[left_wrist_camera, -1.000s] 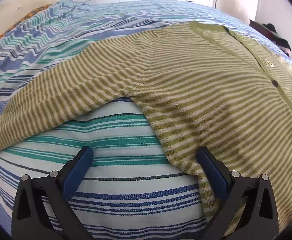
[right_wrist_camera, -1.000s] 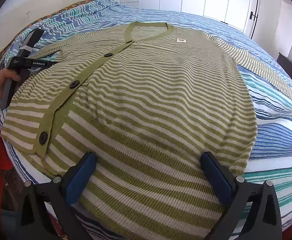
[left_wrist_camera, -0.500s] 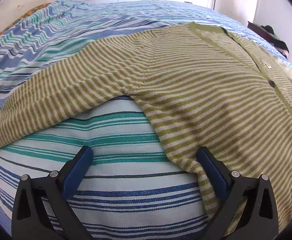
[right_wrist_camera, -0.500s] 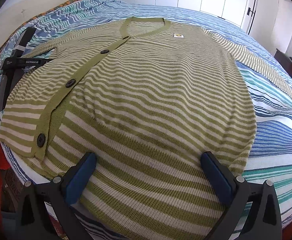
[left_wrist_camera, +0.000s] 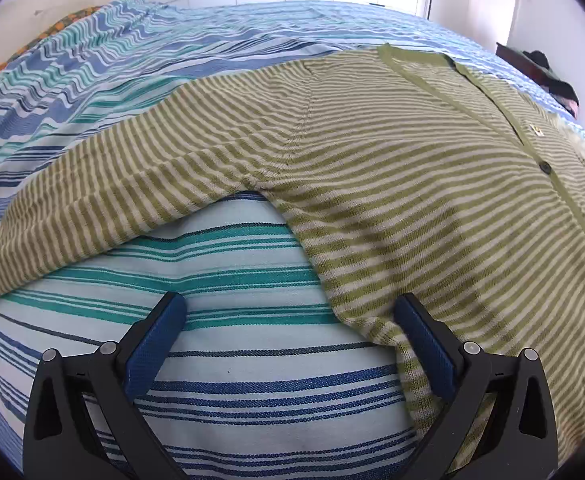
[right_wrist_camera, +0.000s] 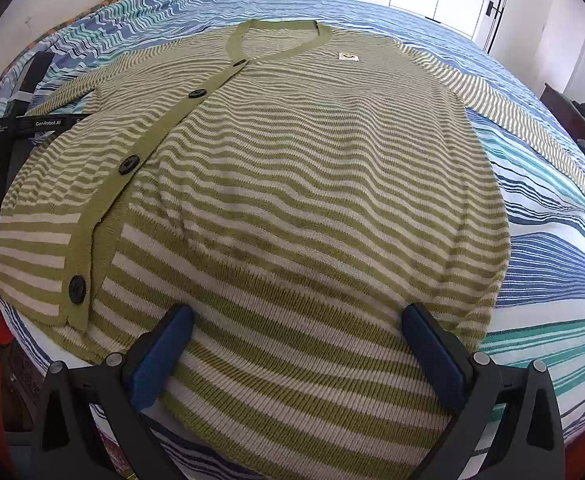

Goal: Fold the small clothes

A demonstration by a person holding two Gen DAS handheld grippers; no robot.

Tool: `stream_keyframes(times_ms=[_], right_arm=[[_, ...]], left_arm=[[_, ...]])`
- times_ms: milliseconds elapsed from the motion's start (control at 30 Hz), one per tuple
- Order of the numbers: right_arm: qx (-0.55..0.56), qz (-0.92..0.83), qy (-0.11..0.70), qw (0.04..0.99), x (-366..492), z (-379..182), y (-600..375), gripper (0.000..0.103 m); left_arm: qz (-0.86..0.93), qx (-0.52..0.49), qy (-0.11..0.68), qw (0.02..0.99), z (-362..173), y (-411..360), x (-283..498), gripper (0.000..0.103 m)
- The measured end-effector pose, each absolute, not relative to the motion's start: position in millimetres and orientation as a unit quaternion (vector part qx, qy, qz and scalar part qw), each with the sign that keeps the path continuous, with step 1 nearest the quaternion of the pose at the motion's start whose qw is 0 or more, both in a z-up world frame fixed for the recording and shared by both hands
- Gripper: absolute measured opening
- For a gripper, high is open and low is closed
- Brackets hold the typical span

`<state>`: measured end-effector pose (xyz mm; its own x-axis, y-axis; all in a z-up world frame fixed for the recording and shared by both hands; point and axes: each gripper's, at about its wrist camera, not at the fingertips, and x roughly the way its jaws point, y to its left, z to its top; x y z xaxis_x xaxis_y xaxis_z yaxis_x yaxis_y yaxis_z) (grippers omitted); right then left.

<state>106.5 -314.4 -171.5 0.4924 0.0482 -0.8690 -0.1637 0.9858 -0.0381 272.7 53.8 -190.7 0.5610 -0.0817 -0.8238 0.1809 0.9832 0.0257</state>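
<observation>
Comparing with a second ago, little changes: the cardigan (right_wrist_camera: 300, 184) lies flat, unfolded on the striped bed (left_wrist_camera: 228, 360), left gripper (left_wrist_camera: 292, 344) edges to its side seam, right gripper (right_wrist_camera: 296, 356) over the hem, both spread wide, grasping nothing.

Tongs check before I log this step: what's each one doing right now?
Left tongs: open, holding nothing.
Right tongs: open, over the green-and-cream striped knit cardigan.
</observation>
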Motion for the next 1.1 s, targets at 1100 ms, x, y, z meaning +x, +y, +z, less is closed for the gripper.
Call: stream_keyframes(times_ms=[1100], right_arm=[[-0.029,0.108,0.48,0.87,90,-152,-332,0.102]], left_arm=[[-0.079,0.0,0.527,0.846,-167,70,260,0.099]])
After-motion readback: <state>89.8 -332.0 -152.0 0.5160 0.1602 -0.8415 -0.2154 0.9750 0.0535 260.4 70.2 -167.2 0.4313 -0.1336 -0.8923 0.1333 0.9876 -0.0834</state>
